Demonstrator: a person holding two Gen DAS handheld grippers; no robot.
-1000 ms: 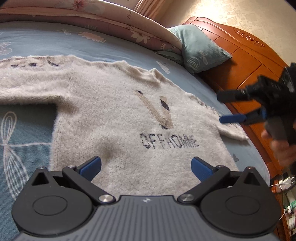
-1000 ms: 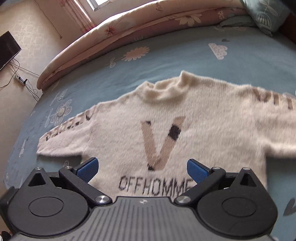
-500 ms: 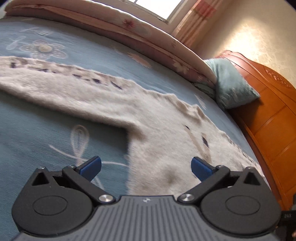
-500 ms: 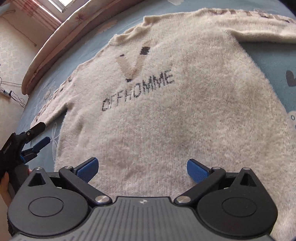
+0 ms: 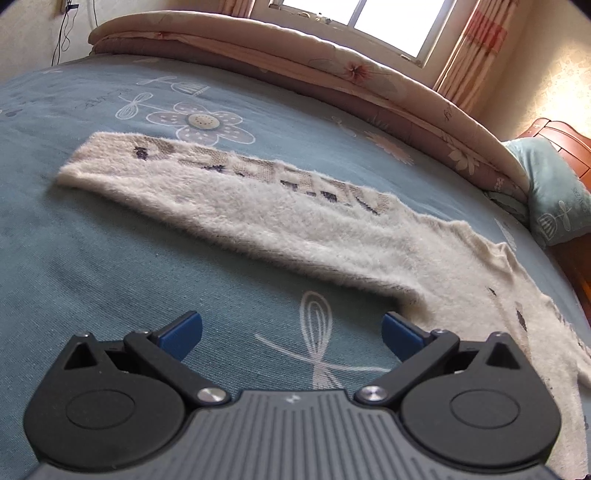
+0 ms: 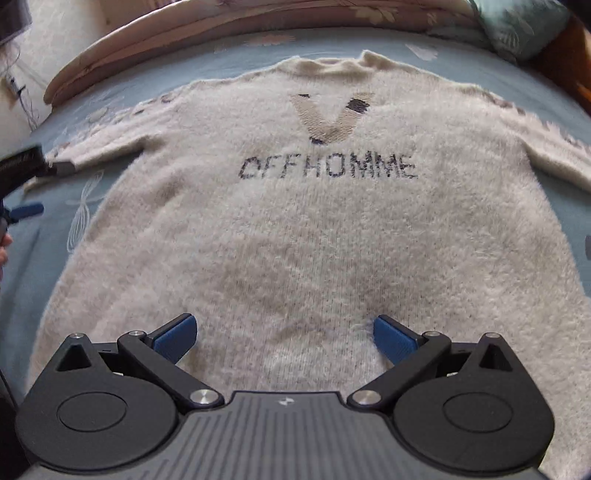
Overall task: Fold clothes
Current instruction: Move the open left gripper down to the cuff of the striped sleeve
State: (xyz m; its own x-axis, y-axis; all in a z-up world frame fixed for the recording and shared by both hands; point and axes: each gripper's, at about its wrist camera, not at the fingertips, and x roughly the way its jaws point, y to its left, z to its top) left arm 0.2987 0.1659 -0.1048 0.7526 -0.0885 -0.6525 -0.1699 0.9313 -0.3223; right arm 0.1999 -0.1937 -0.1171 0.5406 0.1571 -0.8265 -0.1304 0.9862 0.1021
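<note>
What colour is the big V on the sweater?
Tan with dark navy patches, clearest in the right wrist view.

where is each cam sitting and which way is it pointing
Left wrist: sits on the left hand-held gripper, low over the blue bedsheet, looking along the sweater's sleeve toward the window; its own open blue fingertips show.
Right wrist: sits on the right hand-held gripper above the sweater hem, facing up the body toward the collar; its own open fingertips show, and the left hand-held gripper shows at the left edge.
Shared: the same sweater, bedsheet and rolled quilt.
</note>
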